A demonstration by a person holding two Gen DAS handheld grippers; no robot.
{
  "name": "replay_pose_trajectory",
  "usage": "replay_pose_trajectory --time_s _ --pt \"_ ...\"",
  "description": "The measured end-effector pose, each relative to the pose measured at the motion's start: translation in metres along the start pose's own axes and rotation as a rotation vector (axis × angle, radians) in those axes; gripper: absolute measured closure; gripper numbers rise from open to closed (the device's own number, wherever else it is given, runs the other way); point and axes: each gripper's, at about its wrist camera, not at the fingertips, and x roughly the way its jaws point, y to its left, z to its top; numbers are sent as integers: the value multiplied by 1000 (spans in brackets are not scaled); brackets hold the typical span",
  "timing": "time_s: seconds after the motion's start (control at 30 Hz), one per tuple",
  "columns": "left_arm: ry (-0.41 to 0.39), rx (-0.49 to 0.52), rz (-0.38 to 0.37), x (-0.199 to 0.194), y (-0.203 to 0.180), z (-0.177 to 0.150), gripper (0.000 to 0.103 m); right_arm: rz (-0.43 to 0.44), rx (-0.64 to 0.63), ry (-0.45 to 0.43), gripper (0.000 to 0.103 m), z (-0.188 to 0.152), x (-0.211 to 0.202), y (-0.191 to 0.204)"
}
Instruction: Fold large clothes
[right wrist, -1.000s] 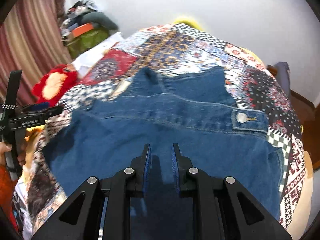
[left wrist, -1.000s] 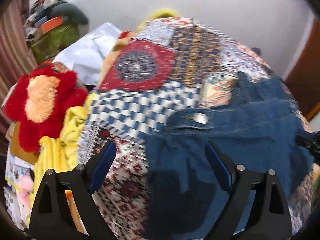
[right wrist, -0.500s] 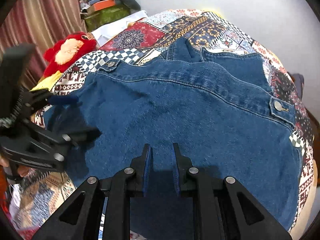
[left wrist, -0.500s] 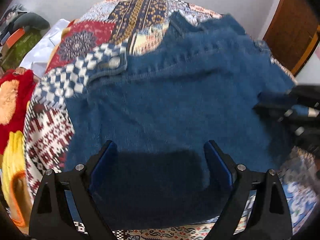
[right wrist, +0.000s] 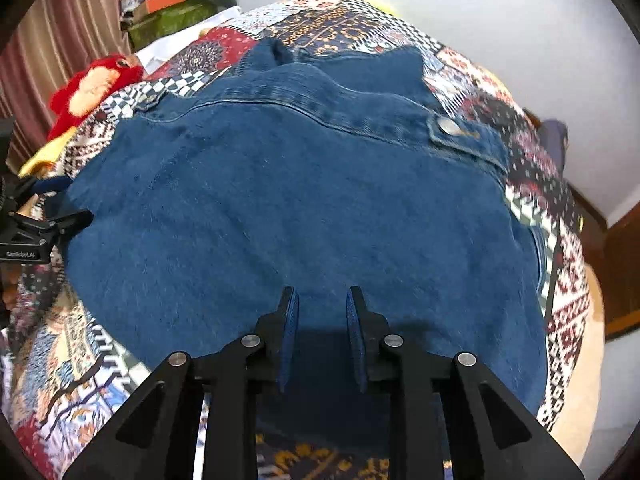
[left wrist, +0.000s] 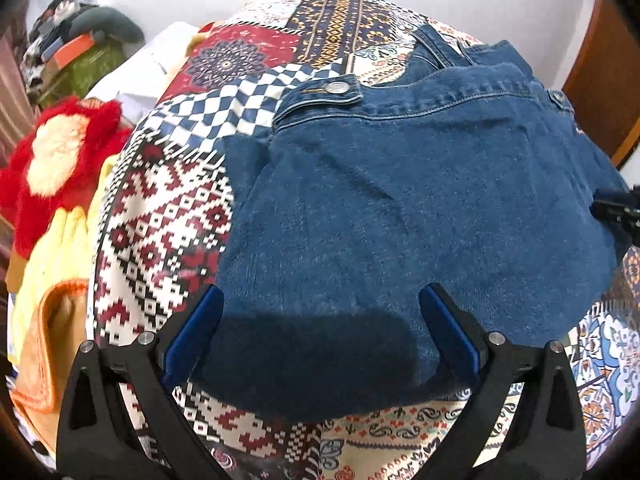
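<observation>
A blue denim jacket (left wrist: pixel 420 208) lies spread flat on a patchwork quilt (left wrist: pixel 160 220), back side up, with a metal button on each waist tab. It also fills the right wrist view (right wrist: pixel 300 200). My left gripper (left wrist: pixel 320 320) is wide open and empty, hovering over the jacket's near edge. My right gripper (right wrist: pixel 322 312) hovers over the near edge too, its jaws a narrow gap apart with nothing between them. The left gripper shows at the left edge of the right wrist view (right wrist: pixel 36 232).
A red and cream plush toy (left wrist: pixel 56 160) and yellow cloth (left wrist: pixel 52 264) lie at the bed's left side. Piled clothes and boxes (left wrist: pixel 76 52) sit at the back left. A wooden door (left wrist: pixel 600 80) stands at the right. A white wall is behind the bed.
Both grippers have shifted over the jacket; the left swung right and then back left. The jacket lies where it was. The right jaws stay narrowly apart, the left wide open.
</observation>
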Motion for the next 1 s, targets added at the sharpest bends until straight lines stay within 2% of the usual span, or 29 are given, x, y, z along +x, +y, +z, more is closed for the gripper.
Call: replay_pose_trajectory --time_s 0.03,0.1,0.17,0.2,0.23,0.27,0.3,0.33,0.4,0.43,0.47,0.5,0.53,0.67,0.73,0.83,0.87,1.0 --pt "-3 -2 26 -2 1 -2 2 -29 6 5 83 -2 -1 -5" --pt "-7 23 141 -4 4 -7 2 -54 -2 1 83 -10 -8 -13" --pt "3 12 155 -5 16 -16 2 -11 22 3 83 -17 -13 -24" --pt "11 -6 149 -6 22 -20 2 -19 31 8 83 -19 -15 -27" --pt "18 -24 148 -7 29 -23 2 -71 28 11 83 -21 -16 -29" --pt "26 -49 159 -9 37 -28 2 -145 17 10 77 -24 -19 -32" --pt "30 -66 164 -11 43 -32 2 -152 21 4 69 -28 -21 -37" --pt "33 -86 166 -13 48 -35 2 -164 42 -2 53 -31 -23 -43" --pt "38 -135 152 -18 62 -45 2 -140 70 -5 49 -35 -27 -52" --pt "36 -167 125 -22 68 -50 2 -142 84 -5 43 -37 -30 -55" --pt "35 -188 115 -25 70 -53 2 -168 89 -5 29 -38 -32 -56" --pt "34 -196 112 -28 72 -55 2 -206 92 -7 22 -38 -33 -57" --pt "30 -200 114 -31 72 -56 2 -230 95 -13 18 -40 -35 -59" --pt "12 -229 128 -47 69 -62 3 -212 170 23 18 -49 -44 -77" --pt "5 -260 81 -54 69 -65 3 -197 207 30 18 -57 -53 -81" --pt "-9 -339 -39 -58 66 -66 2 -127 264 -4 18 -59 -69 -82" --pt "-9 -379 -99 -57 63 -66 3 -99 277 -20 18 -58 -74 -79" --pt "-1 -440 -228 -47 49 -62 2 0 274 -72 18 -41 -86 -53"
